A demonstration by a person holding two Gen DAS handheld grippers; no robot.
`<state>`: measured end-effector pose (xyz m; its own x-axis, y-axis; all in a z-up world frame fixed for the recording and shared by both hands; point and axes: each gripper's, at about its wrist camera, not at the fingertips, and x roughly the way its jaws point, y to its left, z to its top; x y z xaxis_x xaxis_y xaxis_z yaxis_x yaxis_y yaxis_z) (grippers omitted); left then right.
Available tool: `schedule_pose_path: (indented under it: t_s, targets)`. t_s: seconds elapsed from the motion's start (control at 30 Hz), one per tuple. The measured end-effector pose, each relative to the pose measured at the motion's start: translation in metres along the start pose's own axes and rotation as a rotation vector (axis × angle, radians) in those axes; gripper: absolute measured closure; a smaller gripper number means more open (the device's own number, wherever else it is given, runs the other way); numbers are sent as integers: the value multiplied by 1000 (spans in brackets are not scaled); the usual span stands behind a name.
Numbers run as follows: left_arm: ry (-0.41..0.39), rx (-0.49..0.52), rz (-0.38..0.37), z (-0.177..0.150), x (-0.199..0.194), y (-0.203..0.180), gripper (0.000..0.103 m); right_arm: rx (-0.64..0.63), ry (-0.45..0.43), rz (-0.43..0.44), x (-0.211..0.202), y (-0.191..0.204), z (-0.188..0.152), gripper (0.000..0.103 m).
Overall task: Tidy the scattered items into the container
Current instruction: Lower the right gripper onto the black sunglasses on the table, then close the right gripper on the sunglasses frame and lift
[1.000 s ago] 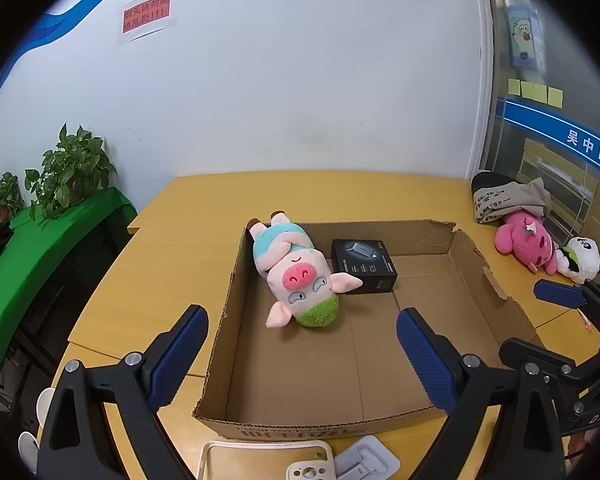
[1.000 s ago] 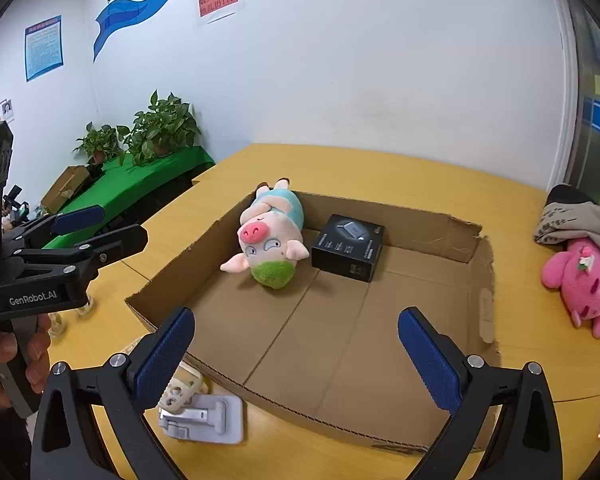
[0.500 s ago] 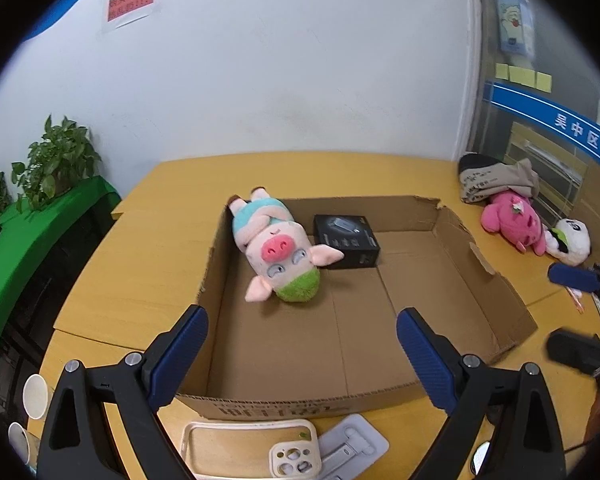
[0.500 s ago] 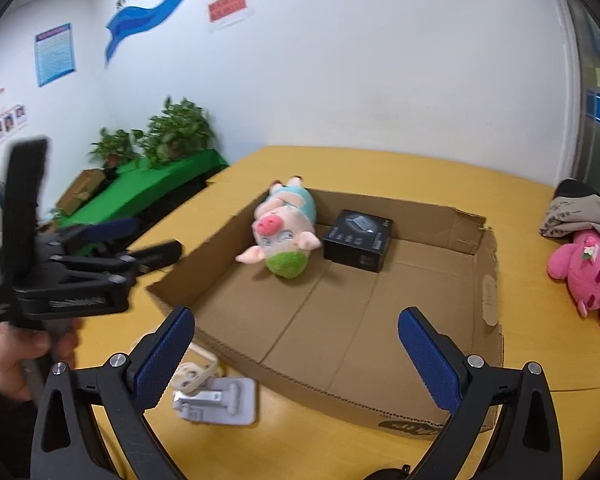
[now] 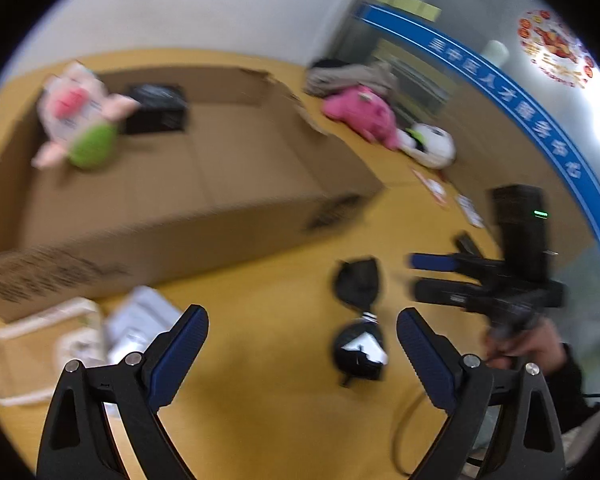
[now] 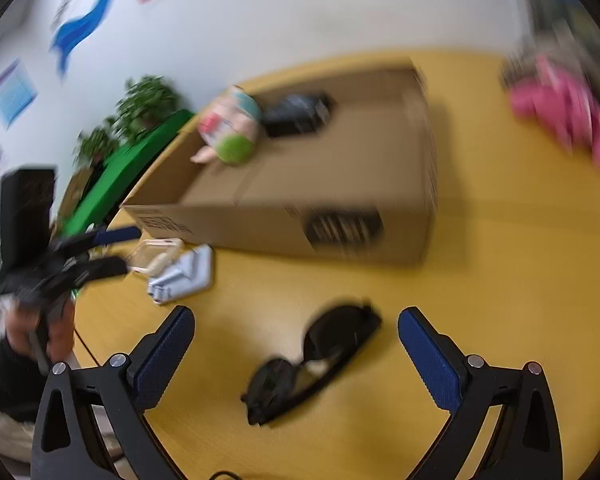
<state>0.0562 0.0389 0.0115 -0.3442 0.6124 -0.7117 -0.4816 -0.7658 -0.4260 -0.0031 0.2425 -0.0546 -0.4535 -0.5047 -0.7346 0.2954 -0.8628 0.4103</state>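
Black sunglasses (image 6: 312,360) lie on the yellow table between my right gripper's (image 6: 296,344) open blue fingers, a little ahead of them. They also show in the left wrist view (image 5: 358,320), near the right finger of my open, empty left gripper (image 5: 302,344). The cardboard box (image 6: 260,224) holds a pig plush (image 6: 230,130) and a black box (image 6: 300,114). A clear phone case (image 5: 40,344) and a white stand (image 5: 140,320) lie by the box front. Both views are blurred.
A pink plush (image 5: 360,114), a panda plush (image 5: 432,146) and a grey bundle (image 5: 352,72) lie on the table right of the box. Small cards (image 5: 452,196) lie nearby. Potted plants (image 6: 140,108) on a green surface stand to the left.
Both grippers have swung down and back from over the box toward the table's near side. The sunglasses have come into view. Both stay open.
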Motion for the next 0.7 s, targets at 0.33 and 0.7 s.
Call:
schedule_pose_path:
  t_s: [0.33, 0.7]
  targets:
    - [166, -19, -128, -26, 83, -26, 8, 147, 45, 72, 43, -27, -22, 3]
    - [149, 32, -62, -39, 92, -29, 50, 26, 24, -63, 52, 2, -33, 56]
